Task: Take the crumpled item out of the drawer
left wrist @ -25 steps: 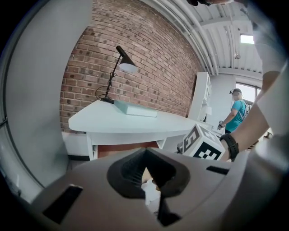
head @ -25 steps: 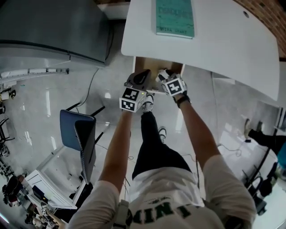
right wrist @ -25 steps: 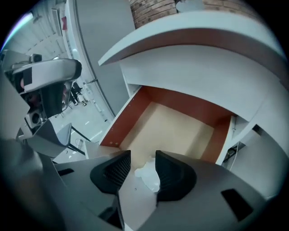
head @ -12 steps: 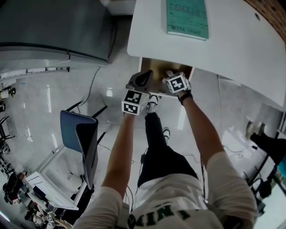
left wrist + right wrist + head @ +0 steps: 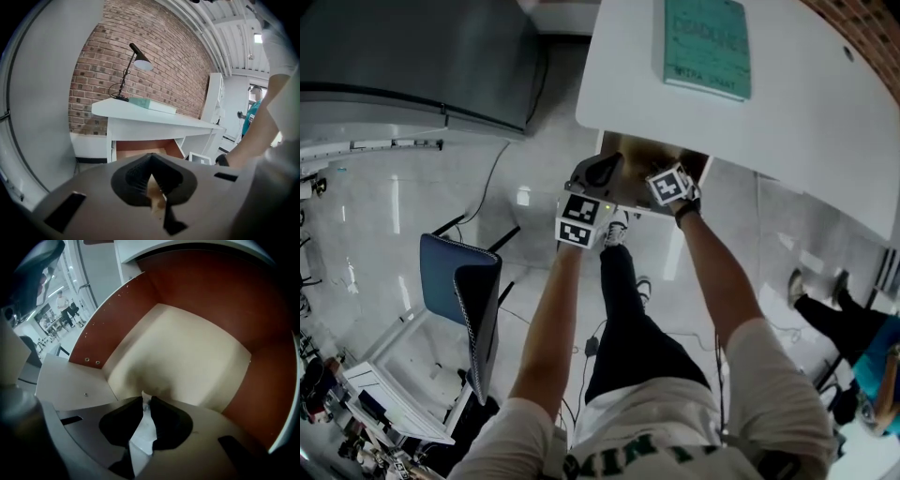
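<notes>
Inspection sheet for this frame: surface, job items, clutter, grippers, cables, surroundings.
Surface: white desk, drawer open, its bottom bare.
Job's things: white crumpled item, pinched above drawer bottom.
Clutter: green book, black lamp on desk.
Grippers: right gripper shut on crumpled item; left gripper outside drawer, shut on small tan piece, unidentified.
Cables: dark cable on floor beside desk.
Surroundings: blue chair, brick wall, another person's legs at right.

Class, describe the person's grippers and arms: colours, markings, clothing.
The left gripper and right gripper are grey with black jaw pads; each carries a white cube with black square markers. The person wears a white short-sleeved T-shirt and a dark wristband.
</notes>
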Motion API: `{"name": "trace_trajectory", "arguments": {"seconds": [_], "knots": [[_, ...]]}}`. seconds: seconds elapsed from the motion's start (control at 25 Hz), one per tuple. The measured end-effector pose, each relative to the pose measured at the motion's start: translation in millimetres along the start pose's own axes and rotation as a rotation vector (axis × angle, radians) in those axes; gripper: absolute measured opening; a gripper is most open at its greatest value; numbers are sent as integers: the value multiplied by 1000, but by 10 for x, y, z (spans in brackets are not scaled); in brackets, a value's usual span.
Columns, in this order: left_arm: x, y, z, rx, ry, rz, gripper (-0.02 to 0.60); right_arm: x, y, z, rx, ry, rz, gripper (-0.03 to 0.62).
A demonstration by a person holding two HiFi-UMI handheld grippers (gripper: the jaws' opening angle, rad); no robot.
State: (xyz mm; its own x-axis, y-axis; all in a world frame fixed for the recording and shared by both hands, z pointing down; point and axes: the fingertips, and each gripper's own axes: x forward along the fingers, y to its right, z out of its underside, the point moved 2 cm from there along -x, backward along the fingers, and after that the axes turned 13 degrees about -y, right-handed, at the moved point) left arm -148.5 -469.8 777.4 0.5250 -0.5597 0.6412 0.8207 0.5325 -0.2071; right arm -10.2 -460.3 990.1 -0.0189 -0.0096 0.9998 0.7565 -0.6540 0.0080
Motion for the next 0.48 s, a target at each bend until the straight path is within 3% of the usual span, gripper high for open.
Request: {"name": "trace_trajectory", "arguments": {"seconds": [0.24, 0.48], "knots": [[-55, -56, 63, -38, -7, -14, -2, -140, -40, 117, 13, -22, -14, 43], [-220, -27, 19, -52, -18, -47, -3, -615, -133, 90, 0, 42, -9, 37]]}}
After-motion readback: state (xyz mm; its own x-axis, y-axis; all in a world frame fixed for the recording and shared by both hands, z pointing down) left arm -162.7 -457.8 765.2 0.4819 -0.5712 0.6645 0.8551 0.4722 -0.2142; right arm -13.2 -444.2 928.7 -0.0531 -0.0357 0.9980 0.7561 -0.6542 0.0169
